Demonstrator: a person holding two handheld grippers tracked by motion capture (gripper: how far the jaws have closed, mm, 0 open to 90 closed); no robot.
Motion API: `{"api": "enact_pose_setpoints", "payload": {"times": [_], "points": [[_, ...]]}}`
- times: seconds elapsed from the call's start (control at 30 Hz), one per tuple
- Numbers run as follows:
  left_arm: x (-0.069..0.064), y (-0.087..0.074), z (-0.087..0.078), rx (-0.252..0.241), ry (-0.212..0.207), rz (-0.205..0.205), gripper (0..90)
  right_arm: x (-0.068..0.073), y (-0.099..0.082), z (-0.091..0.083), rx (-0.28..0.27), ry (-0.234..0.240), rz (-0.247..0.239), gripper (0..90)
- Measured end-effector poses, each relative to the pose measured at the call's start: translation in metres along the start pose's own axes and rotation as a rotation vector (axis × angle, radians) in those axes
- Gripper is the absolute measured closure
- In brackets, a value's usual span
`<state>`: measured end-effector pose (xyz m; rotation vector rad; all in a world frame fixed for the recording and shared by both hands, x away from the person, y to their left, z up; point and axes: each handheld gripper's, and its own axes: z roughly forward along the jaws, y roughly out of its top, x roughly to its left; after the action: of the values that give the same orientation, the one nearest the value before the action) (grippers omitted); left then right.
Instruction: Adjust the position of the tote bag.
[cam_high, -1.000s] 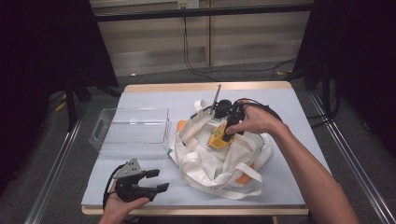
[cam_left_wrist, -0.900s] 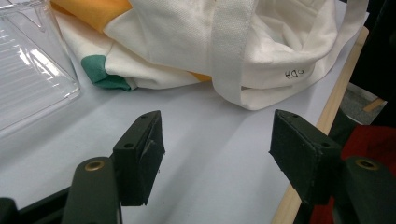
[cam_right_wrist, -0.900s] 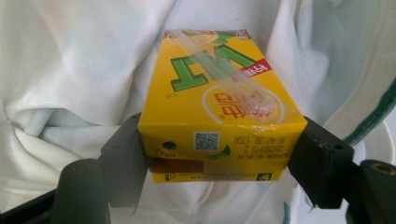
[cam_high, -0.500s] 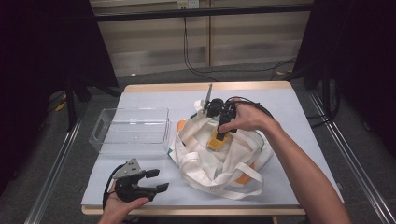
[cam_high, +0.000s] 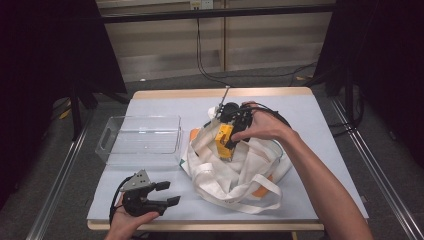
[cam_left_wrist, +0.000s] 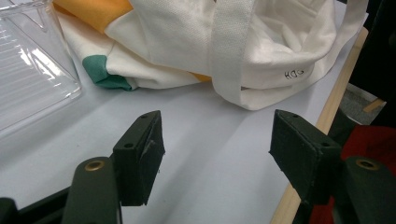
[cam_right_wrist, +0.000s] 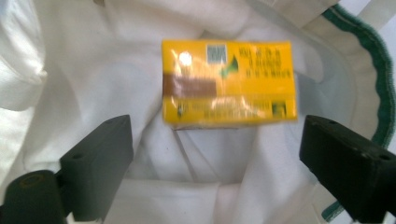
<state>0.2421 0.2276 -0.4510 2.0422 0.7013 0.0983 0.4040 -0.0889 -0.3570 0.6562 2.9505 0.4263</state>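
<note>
Yellow box lies loose in the cloth bag; the right hand-held gripper, jaws just opened and empty, could snag the fabric withdrawing.

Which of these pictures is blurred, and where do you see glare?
Right gripper view: the yellow box is blurred, its print unreadable, with a glare spot near its top left. Left gripper view: the cloth bag looks sharp. High view: the surroundings are dark and the table is evenly lit.

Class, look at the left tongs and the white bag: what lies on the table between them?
Nothing: in the left gripper view, bare table runs from the left tongs to the bag.
</note>
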Motion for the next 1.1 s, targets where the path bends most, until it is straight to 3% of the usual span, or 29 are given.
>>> {"api": "enact_pose_setpoints", "payload": {"times": [0.13,0.33,0.5,0.8,0.9,1.1], "points": [[0.000,0.000,0.001,-0.001,-0.002,0.000,34.7,0.000,-0.009,-0.005,-0.068,0.004,0.021,8.8],[0.000,0.000,0.002,0.005,-0.002,0.004,34.7,-0.001,-0.022,-0.005,-0.111,0.008,0.047,8.5],[0.003,0.000,0.001,0.008,0.002,0.000,34.2,-0.002,-0.039,-0.006,-0.233,0.008,0.086,10.6],[0.004,0.001,0.001,-0.002,0.003,-0.011,33.3,0.001,-0.072,-0.011,-0.382,0.014,0.155,16.8],[0.005,0.002,0.000,-0.015,-0.005,-0.035,33.1,0.003,-0.086,-0.011,-0.452,-0.009,0.198,17.1],[0.007,0.007,-0.002,-0.026,0.016,-0.038,31.3,0.008,-0.114,-0.019,-0.595,-0.064,0.264,17.1]]}}
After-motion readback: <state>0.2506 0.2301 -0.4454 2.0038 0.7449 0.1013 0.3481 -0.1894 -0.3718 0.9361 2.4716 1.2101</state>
